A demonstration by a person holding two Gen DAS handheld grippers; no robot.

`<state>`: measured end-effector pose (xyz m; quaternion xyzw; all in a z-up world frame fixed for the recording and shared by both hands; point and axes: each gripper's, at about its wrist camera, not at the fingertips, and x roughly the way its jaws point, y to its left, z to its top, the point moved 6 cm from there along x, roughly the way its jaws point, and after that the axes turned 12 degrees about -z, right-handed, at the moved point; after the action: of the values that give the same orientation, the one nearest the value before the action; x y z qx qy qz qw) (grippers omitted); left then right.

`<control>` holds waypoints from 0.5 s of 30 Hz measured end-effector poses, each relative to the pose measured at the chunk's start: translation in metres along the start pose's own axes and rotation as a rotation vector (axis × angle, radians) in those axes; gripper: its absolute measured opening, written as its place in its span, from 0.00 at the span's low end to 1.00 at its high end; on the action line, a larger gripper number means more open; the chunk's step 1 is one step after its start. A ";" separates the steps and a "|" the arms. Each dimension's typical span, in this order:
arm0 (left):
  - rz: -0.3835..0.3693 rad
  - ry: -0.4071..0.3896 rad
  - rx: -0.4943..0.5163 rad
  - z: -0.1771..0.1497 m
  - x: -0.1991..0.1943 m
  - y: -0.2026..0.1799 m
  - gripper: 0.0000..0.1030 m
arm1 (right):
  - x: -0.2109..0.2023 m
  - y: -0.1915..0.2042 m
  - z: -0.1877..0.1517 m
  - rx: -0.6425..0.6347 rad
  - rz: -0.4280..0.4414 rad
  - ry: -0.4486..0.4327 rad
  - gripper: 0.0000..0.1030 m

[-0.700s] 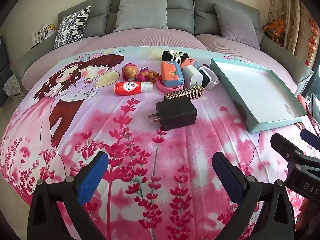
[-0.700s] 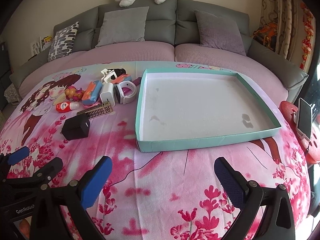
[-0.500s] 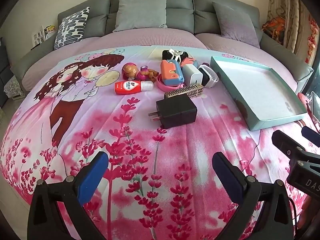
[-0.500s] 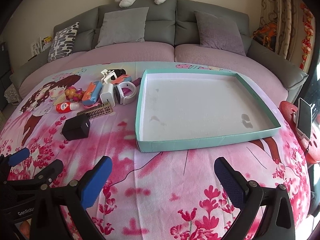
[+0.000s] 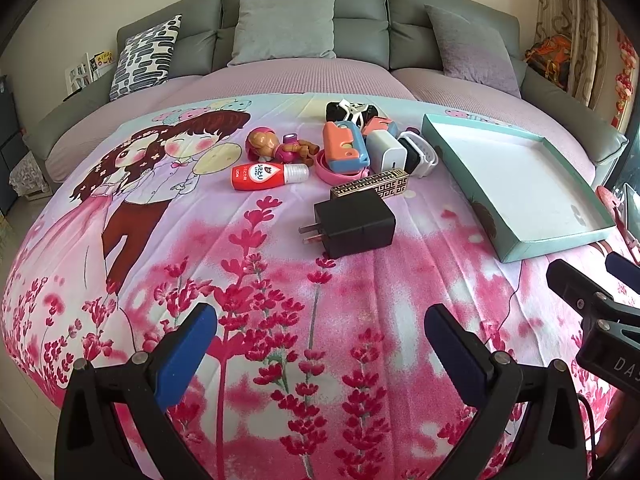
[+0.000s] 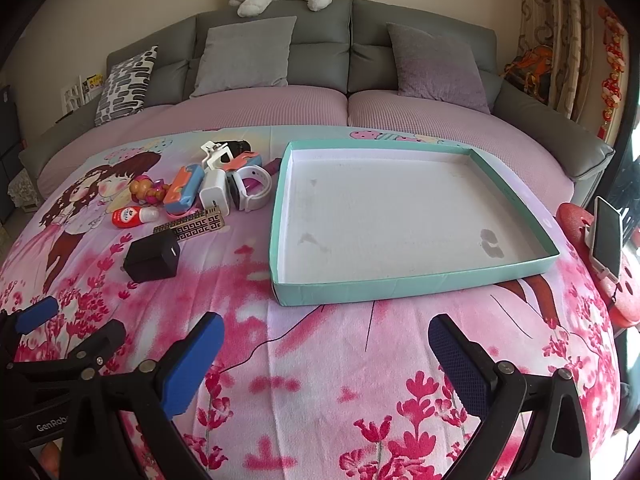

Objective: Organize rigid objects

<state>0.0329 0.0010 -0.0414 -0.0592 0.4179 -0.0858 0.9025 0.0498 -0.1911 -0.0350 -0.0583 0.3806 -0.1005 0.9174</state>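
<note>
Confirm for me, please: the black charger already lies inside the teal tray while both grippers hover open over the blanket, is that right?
Not quite. The black charger lies on the blanket, left of the teal tray, which holds nothing, as the right wrist view shows. The left gripper and right gripper do hover with jaws open.

The blanket is pink, printed with magenta flowers and a cartoon couple. The tray is teal outside, white inside. The plug adapter is black, the bottle red, the slim box black with a gold key pattern. The sofa is grey.
</note>
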 end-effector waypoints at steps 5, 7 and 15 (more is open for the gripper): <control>0.008 0.004 0.001 0.000 0.004 0.001 1.00 | 0.001 -0.001 0.001 0.000 -0.002 0.001 1.00; 0.014 0.009 0.005 -0.001 0.006 0.000 1.00 | 0.001 -0.001 0.001 0.000 -0.002 0.000 1.00; 0.022 0.030 0.005 -0.003 0.008 0.001 1.00 | 0.001 -0.002 0.001 0.003 -0.004 -0.002 1.00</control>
<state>0.0358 0.0001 -0.0488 -0.0508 0.4316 -0.0779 0.8973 0.0504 -0.1927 -0.0347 -0.0576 0.3794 -0.1029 0.9177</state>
